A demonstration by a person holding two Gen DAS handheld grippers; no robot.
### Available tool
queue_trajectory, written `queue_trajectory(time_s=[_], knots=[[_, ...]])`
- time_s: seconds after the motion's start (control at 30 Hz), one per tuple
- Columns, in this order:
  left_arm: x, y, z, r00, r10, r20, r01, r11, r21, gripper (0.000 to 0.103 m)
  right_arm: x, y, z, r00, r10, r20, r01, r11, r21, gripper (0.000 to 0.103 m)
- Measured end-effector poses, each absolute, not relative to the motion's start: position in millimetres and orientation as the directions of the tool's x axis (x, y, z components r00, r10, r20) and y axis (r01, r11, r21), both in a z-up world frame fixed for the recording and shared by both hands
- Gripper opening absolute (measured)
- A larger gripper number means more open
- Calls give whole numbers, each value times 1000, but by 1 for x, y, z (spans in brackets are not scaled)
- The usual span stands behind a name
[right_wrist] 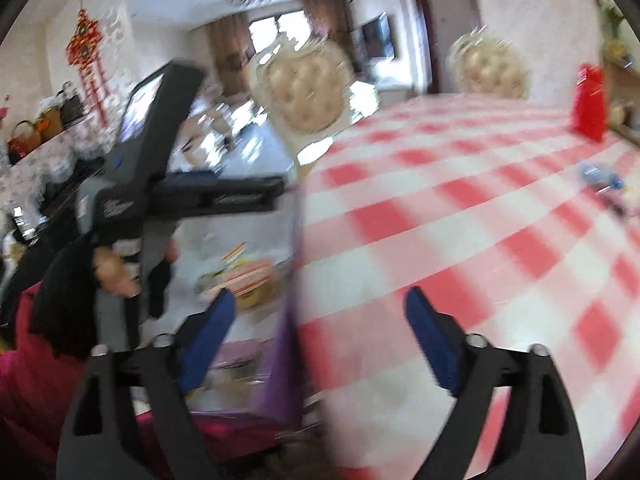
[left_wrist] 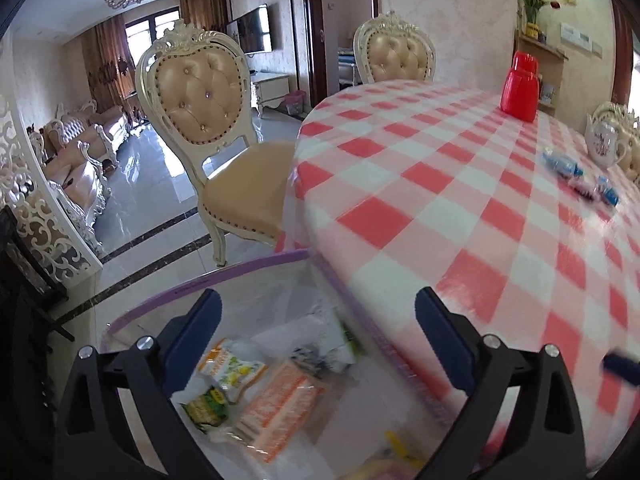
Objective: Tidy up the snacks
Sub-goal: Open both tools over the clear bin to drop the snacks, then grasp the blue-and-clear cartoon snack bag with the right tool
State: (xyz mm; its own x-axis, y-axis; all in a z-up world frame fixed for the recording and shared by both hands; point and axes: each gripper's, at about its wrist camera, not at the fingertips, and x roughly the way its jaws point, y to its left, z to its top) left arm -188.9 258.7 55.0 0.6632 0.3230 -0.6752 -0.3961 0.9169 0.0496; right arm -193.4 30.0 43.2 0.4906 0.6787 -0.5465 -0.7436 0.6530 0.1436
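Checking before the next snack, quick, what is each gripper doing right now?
Left gripper: open, holding nothing, over the clear bag of snacks.
Right gripper: open, holding nothing, at the table edge.

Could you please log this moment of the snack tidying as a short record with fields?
Setting: round table with red-and-white checked cloth, padded chairs beside it
Container: clear bag with purple rim at the table edge
Inside it: orange-striped packet, yellow-green packet, green packet
Still on table: blue-wrapped snacks, far side
Also on table: red jug, white teapot
Left gripper: open, empty, above the bag
Right gripper: open, empty, at the table edge
Right view: blurred
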Motion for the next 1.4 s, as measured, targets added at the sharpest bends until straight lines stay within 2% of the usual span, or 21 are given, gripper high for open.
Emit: queue_trajectory(time_s=[0.13,0.33,0.5,0.67,0.73,0.9,1.0,1.1,1.4], knots=[[-174,227,72,721,216,-659,-357,930,-85,101,-158,-18,52,566,624,-538,-654,738,168,87],[-89,144,98,759,-40,-650,-148,961,-232,101,-66,-120,48,676,420,-605,-379,903,204,87],[9,72,96,784,-80,-616,-92,966,-242,101,2,-203,45,729,321,-605,-193,944,269,87],[100,37,71,787,-78,-612,-193,911,-365,101,41,-275,26,773,293,-563,-50,912,408,87],[128,30,59,806,-74,-587,-240,866,-439,101,50,-288,23,765,309,-566,-34,896,443,87],[164,31,36,834,-121,-539,-232,810,-539,101,84,-284,29,791,256,-556,-76,943,325,87],[170,39,32,842,-115,-528,-212,829,-518,101,128,-274,28,758,267,-594,-138,957,255,87],[165,58,27,855,-100,-508,-258,768,-586,101,175,-257,22,721,226,-656,-181,974,137,87],[164,55,33,861,-119,-495,-223,786,-576,101,244,-231,-7,602,171,-780,-271,962,1,84]])
